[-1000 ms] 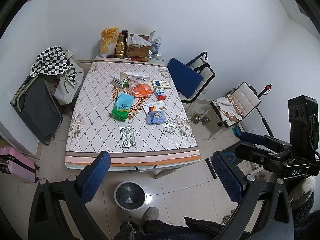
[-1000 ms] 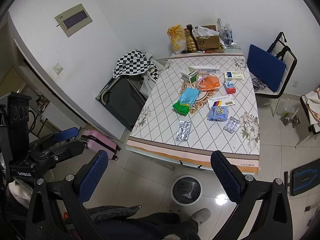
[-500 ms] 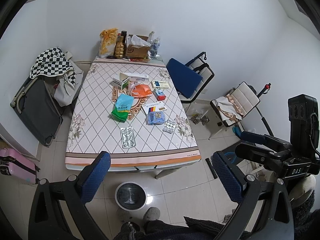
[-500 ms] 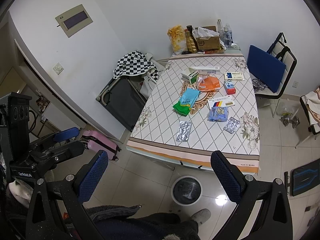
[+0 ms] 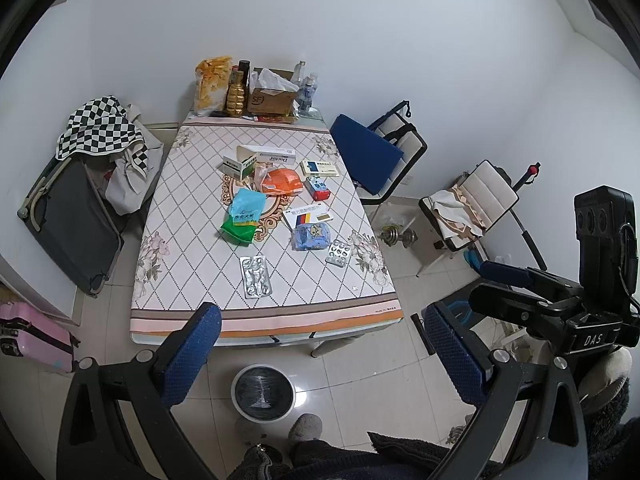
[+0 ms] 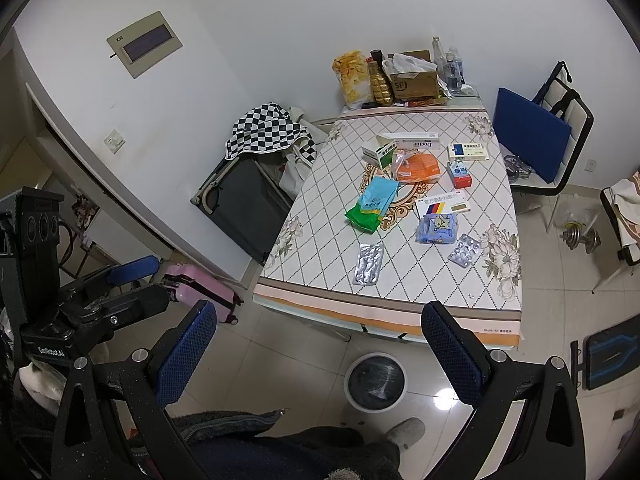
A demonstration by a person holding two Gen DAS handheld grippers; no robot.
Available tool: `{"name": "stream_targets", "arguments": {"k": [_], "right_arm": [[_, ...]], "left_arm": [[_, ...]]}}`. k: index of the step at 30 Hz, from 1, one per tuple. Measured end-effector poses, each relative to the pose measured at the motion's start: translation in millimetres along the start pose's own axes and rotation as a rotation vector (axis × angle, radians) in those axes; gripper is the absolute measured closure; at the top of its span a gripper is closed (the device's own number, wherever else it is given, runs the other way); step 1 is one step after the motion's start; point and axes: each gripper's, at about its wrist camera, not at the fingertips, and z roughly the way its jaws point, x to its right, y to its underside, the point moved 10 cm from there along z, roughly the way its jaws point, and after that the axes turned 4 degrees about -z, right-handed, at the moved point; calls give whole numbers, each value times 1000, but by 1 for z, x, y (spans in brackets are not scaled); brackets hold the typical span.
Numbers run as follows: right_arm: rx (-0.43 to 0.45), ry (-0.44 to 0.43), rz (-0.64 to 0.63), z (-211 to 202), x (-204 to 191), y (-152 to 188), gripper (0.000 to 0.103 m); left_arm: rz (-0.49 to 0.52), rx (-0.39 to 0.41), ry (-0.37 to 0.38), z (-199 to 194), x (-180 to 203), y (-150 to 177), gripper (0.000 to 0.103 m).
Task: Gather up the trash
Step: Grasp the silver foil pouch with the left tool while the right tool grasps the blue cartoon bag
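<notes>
Litter lies on a table with a diamond-pattern cloth point(image 5: 192, 264) point(image 6: 320, 208): two silver blister packs point(image 5: 256, 277) point(image 6: 369, 264) point(image 5: 338, 253), a blue tissue pack point(image 5: 310, 237) point(image 6: 437, 229), a green and blue packet point(image 5: 244, 216) point(image 6: 372, 204), an orange bag point(image 5: 282, 181) point(image 6: 418, 167) and medicine boxes point(image 5: 276, 156). A round bin point(image 5: 262, 392) point(image 6: 376, 380) stands on the floor before the table. My left gripper point(image 5: 322, 352) is open and empty, held well back from the table. My right gripper point(image 6: 320, 352) is likewise open and empty.
A snack bag, bottles and a cardboard box point(image 5: 272, 96) crowd the table's far end. A dark suitcase point(image 5: 68, 224) with checkered cloth leans at the left, and a pink case point(image 5: 32, 336) lies nearby. Chairs point(image 5: 380, 152) and a dumbbell point(image 5: 396, 236) sit at the right. A person's slippers point(image 5: 306, 426) are beside the bin.
</notes>
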Motion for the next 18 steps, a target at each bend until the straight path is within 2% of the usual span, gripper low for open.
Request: {"name": "stream_targets", "arguments": {"k": [9,11,12,13,15,18], "right_arm": [[6,0,19,3,2,-2,0],[14,12,51,6,6,-6,0],[21,33,76,9,12,-9,0],[29,65,100,13,19,-12,0],[39,127,150,24,36,-18,0],[14,209,235,50,68,-19,0]], "left_arm": [[10,-15,-3,8,-1,-8,0],[14,1,-82,15,-13,-15,0],[20,11,-143,20,-22,-19,0],[26,19,-238,29,-34,-26,0],[32,27,-350,47,-54,-36,0],[6,3,-432,85,-82,-44,0]]}}
